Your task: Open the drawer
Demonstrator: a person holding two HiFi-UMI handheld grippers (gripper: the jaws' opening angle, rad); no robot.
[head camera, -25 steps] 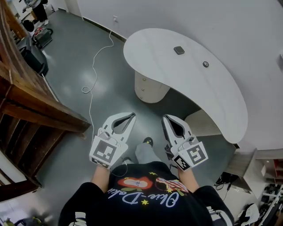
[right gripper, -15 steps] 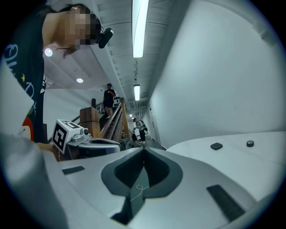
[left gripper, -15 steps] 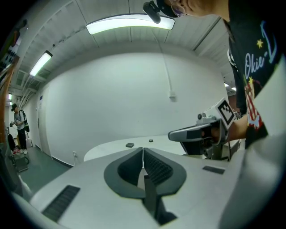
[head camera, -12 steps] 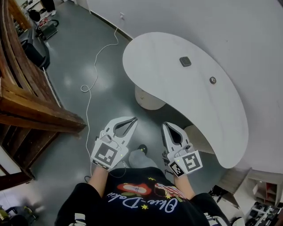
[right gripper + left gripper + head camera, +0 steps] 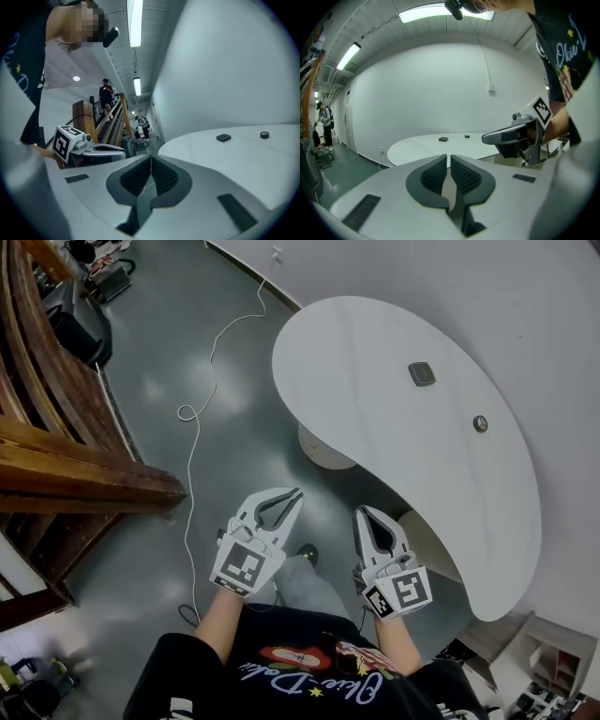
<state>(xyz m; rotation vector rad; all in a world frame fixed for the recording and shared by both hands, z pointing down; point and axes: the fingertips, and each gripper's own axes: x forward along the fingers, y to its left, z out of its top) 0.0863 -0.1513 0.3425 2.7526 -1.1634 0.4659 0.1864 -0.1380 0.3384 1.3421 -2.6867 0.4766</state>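
A cream drawer cabinet (image 5: 323,448) stands under the white curved table (image 5: 375,362); the tabletop hides most of it and no drawer front shows. In the head view my left gripper (image 5: 294,492) and right gripper (image 5: 364,513) are held side by side over the grey floor, pointing at the table and well short of the cabinet. Both have their jaws shut with nothing between them. From the left gripper view, the shut left gripper (image 5: 448,157) faces the tabletop, with the right gripper (image 5: 487,138) beside it. The right gripper (image 5: 151,158) points along the table's edge.
A dark square puck (image 5: 421,374) and a round one (image 5: 480,424) lie on the tabletop. A wooden staircase (image 5: 75,474) stands at the left. A white cable (image 5: 195,413) runs across the floor. A second pedestal (image 5: 427,545) stands under the table's right end. A person (image 5: 324,123) stands far off.
Both grippers have moved forward toward the table and sunk lower, staying side by side. Their jaws have stayed shut. The table now fills more of the head view.
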